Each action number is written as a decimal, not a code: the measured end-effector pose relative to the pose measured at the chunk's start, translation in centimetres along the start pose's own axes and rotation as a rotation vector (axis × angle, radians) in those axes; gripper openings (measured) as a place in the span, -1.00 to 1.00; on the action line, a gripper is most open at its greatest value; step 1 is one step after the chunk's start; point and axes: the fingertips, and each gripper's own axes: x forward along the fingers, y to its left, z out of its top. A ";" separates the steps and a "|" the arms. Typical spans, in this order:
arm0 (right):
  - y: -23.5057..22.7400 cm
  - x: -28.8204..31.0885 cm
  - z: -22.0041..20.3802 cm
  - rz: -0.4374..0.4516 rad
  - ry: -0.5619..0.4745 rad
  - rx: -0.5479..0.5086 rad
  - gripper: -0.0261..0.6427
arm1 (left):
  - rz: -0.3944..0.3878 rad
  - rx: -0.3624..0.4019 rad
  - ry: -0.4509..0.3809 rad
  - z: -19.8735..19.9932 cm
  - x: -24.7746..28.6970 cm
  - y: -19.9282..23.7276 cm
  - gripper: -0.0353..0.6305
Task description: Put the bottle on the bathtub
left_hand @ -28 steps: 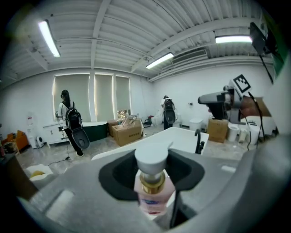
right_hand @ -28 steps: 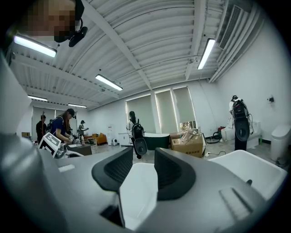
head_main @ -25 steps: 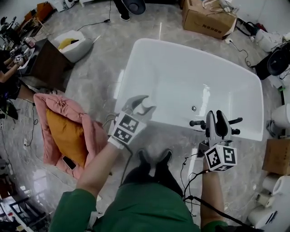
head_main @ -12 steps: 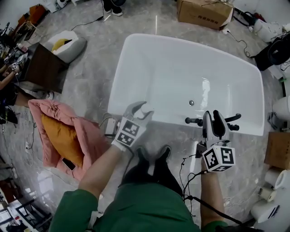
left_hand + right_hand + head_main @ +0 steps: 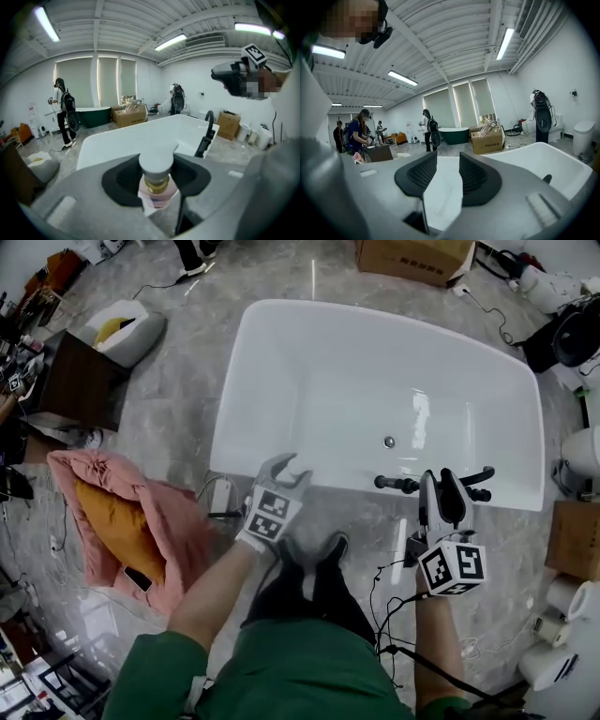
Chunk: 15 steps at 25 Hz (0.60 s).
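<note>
The white bathtub (image 5: 375,371) filled the middle of the floor, with a pink quilt (image 5: 178,521) heaped well to its left. The left gripper (image 5: 286,471) hung at the tub's near rim, its 2 jaws pinching a pink bottle (image 5: 158,191) just below the gold collar and white cap. The right gripper (image 5: 441,482) sat at the same rim, right beside the black faucet (image 5: 401,486), its jaws a narrow gap apart with nothing between them.
</note>
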 end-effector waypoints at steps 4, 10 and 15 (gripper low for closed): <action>-0.3 0.1 -1.0 0.003 0.014 0.003 -0.48 | 0.024 -0.031 0.022 -1.0 1.1 0.0 -0.39; -0.7 0.5 -1.8 -0.003 0.037 0.017 -0.48 | 0.065 -0.057 0.031 -1.5 2.1 0.4 -0.39; -0.9 0.7 -3.1 0.008 0.052 0.023 -0.48 | 0.105 -0.087 0.029 -2.3 2.6 0.6 -0.39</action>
